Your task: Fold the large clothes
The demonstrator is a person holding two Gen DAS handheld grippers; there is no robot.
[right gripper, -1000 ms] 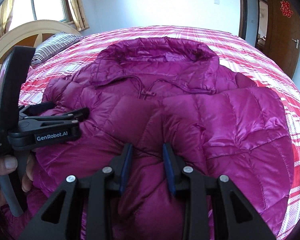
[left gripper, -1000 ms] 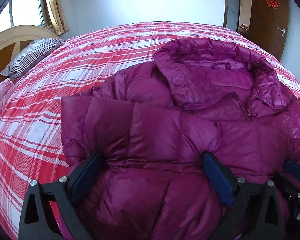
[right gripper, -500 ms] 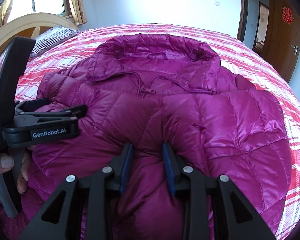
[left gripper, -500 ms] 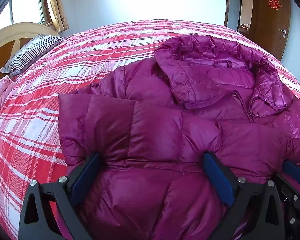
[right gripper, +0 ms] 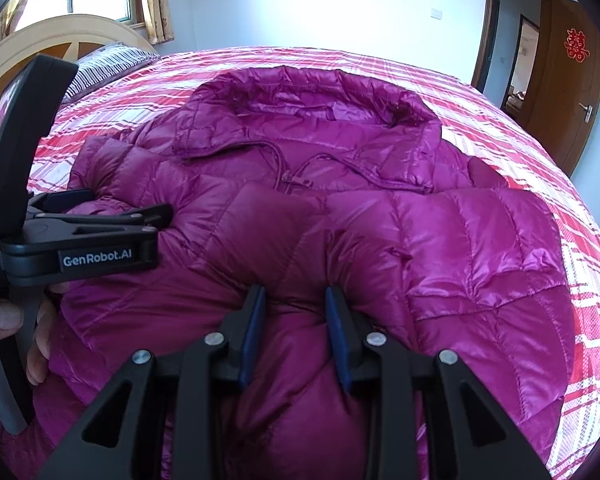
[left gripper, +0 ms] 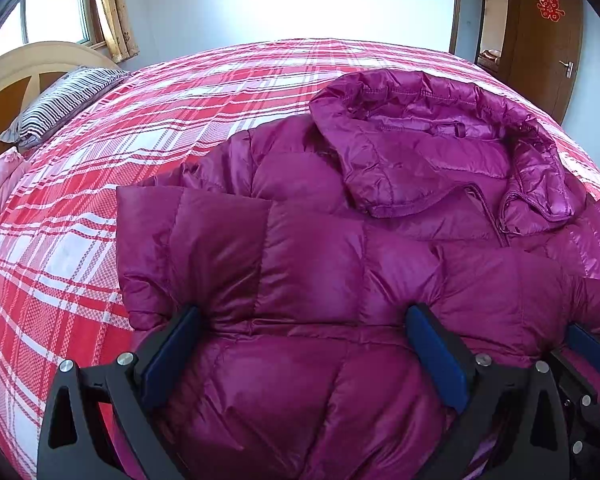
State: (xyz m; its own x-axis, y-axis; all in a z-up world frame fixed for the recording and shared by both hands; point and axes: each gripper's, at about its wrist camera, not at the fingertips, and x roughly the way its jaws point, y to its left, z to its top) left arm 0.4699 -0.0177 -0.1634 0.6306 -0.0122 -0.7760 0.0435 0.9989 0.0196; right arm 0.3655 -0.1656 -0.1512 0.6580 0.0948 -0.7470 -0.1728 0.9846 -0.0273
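**Both tongs on the near fold of a down jacket laid on the bed**

The magenta down jacket (left gripper: pixel 380 240) lies directly ahead of my tongs on the plaid bed (left gripper: pixel 180 120), its long axis running away from me: the hood (right gripper: pixel 308 120) is at the far end, and the near hem has been doubled over toward it. My left tongs (left gripper: pixel 300 344) stand wide, the two blue pads straddling a broad swell of the folded layer; whether they press it I cannot tell. My right tongs (right gripper: pixel 296 320) are narrow and pinch a raised ridge of quilted fabric between the pads. In the right wrist view the left tongs (right gripper: pixel 112 216) sit just to the left of the right pair, near the jacket's left edge, so each hand serves its own side of the fold. I judge the coming move to carry this fold farther toward the hood; the right hand has the firmer hold.

No container appears in either view. A striped pillow (left gripper: pixel 60 104) lies far left, well apart from the jacket.
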